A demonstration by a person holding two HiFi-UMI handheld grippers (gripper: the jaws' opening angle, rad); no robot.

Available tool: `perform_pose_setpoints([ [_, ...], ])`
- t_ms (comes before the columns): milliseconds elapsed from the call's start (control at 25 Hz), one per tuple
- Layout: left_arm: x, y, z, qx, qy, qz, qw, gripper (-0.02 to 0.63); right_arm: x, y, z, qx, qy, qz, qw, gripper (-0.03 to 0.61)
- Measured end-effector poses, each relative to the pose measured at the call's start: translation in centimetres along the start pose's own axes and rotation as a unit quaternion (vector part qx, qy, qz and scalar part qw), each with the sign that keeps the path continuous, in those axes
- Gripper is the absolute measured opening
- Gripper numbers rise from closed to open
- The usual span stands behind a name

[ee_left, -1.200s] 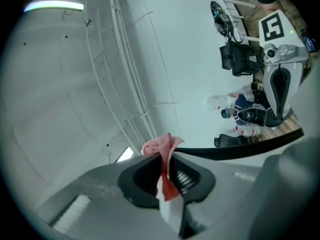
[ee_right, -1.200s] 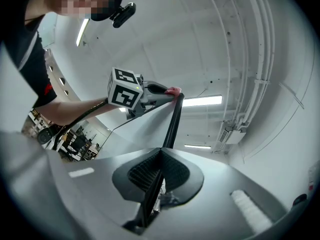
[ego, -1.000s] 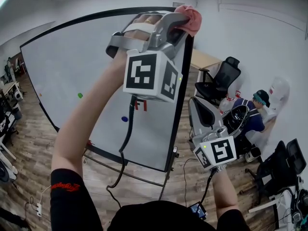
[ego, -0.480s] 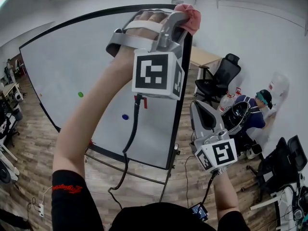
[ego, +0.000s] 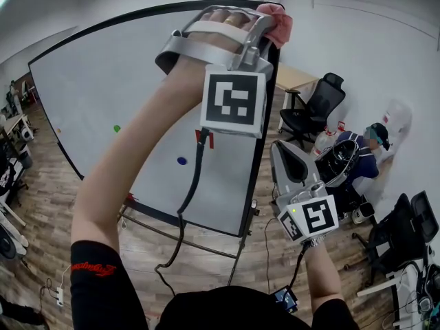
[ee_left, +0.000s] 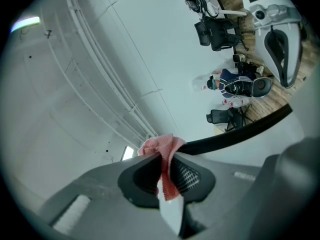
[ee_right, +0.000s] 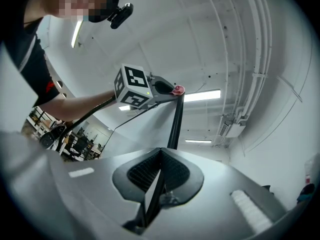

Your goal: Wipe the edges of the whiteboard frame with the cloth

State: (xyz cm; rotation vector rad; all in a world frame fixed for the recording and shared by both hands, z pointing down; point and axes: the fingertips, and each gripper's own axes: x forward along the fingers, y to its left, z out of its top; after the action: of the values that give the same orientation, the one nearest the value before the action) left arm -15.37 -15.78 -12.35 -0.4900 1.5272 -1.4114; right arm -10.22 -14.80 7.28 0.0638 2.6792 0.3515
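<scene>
A person holds the left gripper (ego: 257, 31) high at the top right corner of a tall whiteboard (ego: 124, 81). Its jaws are clamped tight on a pink cloth (ego: 278, 22). In the left gripper view the cloth (ee_left: 163, 154) is pinched between the two ribbed pads and bunches out past the jaw tips, where it lies against the board's black frame (ee_left: 235, 134). From the head view the cloth sits at the corner where the frame's top edge meets its right edge (ego: 264, 126). A black cable (ego: 194, 177) hangs from the left gripper across the face of the board. The right gripper (ego: 280, 150) is much lower, just beside the frame's right edge and pointing up along it. Its jaws are closed together with nothing between them, and whether it touches the frame cannot be made out. The right gripper view looks up that edge to the corner, where the left gripper (ee_right: 167, 90) and the cloth (ee_right: 177, 89) show at the top. A green dot (ego: 117, 128) and a blue dot (ego: 181, 161) sit on the white surface, the green one nearer the board's left edge and the blue one lower, toward its bottom edge. Beyond the board's right edge stands a black office chair (ego: 313, 108), and a seated person (ego: 361, 160) bends over something by the wall. The floor (ego: 41, 205) is of wood planks.
</scene>
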Motion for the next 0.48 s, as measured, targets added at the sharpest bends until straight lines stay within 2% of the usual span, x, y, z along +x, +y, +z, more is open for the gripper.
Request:
perform_pose_setpoints([
  [480,0.07,-0.19,-0.03,-0.013,0.009,-0.002,0.9999,0.043,-0.55,0.57,0.15,0.002,0.0,-0.006,1.0,0.002],
])
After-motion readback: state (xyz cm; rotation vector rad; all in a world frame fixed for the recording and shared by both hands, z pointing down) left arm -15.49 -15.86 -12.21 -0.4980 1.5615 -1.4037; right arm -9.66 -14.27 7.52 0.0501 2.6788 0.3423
